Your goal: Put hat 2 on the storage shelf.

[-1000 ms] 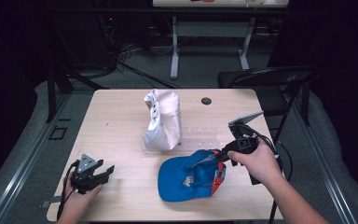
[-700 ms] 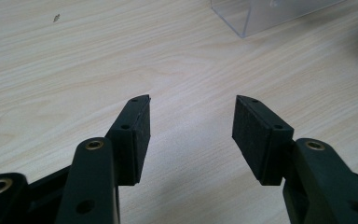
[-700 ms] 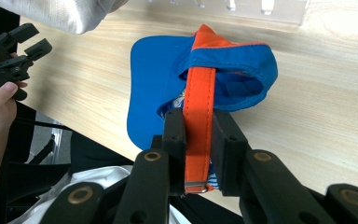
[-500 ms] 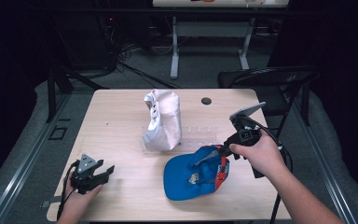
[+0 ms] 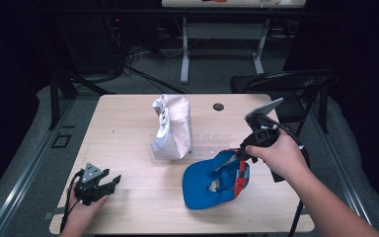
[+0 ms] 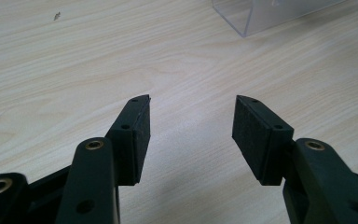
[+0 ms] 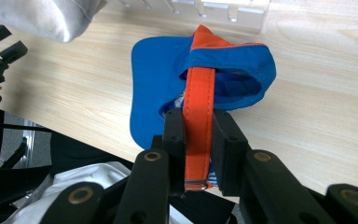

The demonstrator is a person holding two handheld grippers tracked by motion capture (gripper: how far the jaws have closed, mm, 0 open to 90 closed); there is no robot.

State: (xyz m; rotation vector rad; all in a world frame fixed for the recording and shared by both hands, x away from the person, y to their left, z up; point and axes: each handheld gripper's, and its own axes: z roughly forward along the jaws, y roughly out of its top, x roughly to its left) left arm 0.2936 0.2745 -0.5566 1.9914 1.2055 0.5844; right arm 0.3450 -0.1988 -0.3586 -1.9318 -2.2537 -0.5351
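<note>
From above, on the right half of the wooden bench (image 5: 128, 128): blue cap (image 5: 212, 180), partly raised, brim low toward the near-left, crown and orange rear strap lifted toward the right tool (image 5: 238, 157). Long axis of the cap runs from near-left brim up to the far-right strap. Right tool clamped on that strap, held in the person's right hand (image 5: 279, 155). White cap (image 5: 171, 126) stands just behind the blue one, apart from it, against a clear plastic rack (image 5: 205, 140). Small dark disc (image 5: 218, 106) near the far edge. Left tool (image 5: 109, 181) rests at the near-left corner, well apart from both caps.

Left gripper view: left tool (image 6: 191, 123) has its jaws spread wide, nothing between them, bare bench (image 6: 74, 56) below; corner of the clear rack (image 6: 256, 14) at top.

Right gripper view: right tool (image 7: 199, 140) pinches the orange strap (image 7: 199, 116); strap runs straight away from the jaws. Blue cap (image 7: 154, 65) hangs beyond, brim pointing away and left, its far edge on the bench (image 7: 326, 93).
</note>
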